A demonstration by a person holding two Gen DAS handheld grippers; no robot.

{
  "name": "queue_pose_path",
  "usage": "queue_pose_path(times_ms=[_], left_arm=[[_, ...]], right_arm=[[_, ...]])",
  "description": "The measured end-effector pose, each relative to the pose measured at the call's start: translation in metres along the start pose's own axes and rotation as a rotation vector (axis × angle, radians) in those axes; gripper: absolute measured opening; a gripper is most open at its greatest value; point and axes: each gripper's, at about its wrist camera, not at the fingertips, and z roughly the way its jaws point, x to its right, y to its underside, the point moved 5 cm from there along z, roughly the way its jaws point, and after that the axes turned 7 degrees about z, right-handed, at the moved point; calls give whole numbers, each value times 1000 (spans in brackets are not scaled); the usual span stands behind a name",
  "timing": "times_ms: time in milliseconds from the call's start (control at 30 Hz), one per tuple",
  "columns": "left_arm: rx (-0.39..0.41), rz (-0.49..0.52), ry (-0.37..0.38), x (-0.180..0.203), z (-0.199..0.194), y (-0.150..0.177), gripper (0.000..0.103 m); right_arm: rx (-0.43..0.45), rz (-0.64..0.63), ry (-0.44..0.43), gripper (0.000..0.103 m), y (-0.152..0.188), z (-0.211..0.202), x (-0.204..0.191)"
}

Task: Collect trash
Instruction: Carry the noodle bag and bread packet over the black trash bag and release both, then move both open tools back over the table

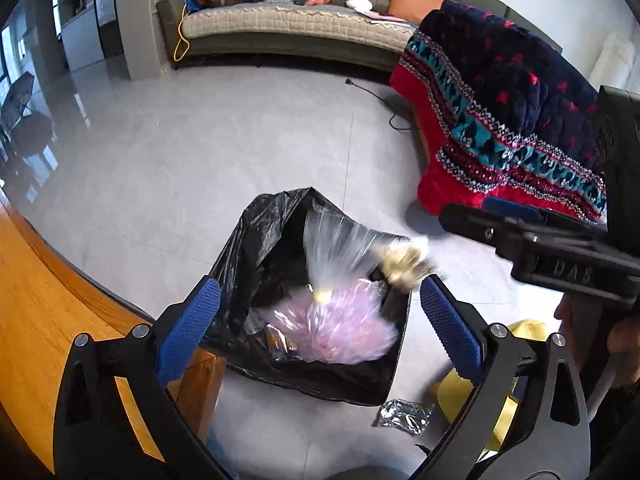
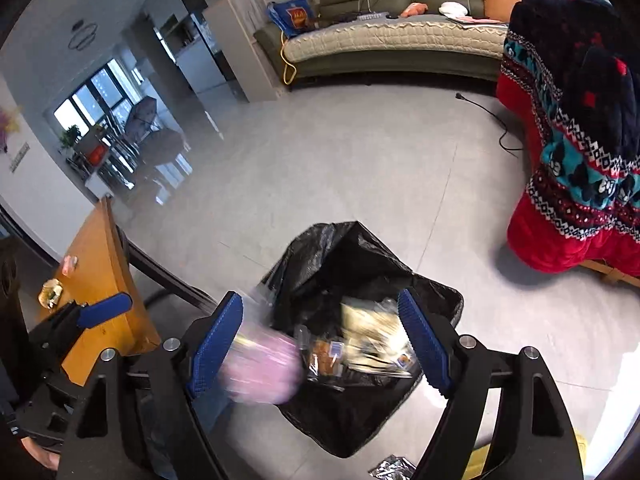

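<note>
A bin lined with a black trash bag (image 1: 264, 236) stands on the floor, also in the right wrist view (image 2: 340, 248). A clear plastic bag with pink contents (image 1: 340, 320) is blurred inside its mouth; in the right wrist view it (image 2: 260, 368) is blurred by the left finger. A crumpled yellowish wrapper (image 1: 404, 266) blurs at the bin's right rim. Several wrappers (image 2: 368, 336) lie inside. My left gripper (image 1: 320, 320) is open and empty above the bin. My right gripper (image 2: 320, 336) is open and empty above it; it also shows in the left wrist view (image 1: 500, 220).
A wooden table (image 1: 48, 312) is at the left, with a gold wrapper (image 2: 50, 294) and a pink item (image 2: 69, 264) on it. A silver foil wrapper (image 1: 404, 414) lies on the floor beside a yellow object (image 1: 460, 392). A patterned blanket (image 1: 500, 112) drapes furniture at right. A green sofa (image 1: 300, 12) stands behind.
</note>
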Motion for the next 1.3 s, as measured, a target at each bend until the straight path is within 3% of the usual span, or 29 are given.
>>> queue_pose_path(times_ms=[467, 667, 967, 1300], left_arm=[[38, -108, -33, -37, -26, 7, 97], [59, -160, -67, -60, -44, 24, 97], [77, -319, -144, -121, -77, 74, 97], [115, -606, -326, -211, -140, 156, 97]], right_arm=[[-25, -98, -94, 80, 7, -1, -58], [-49, -191, -158, 80, 18, 0, -111], [-130, -351, -276, 80, 50, 11, -208], [-269, -508, -418, 80, 107, 35, -323]])
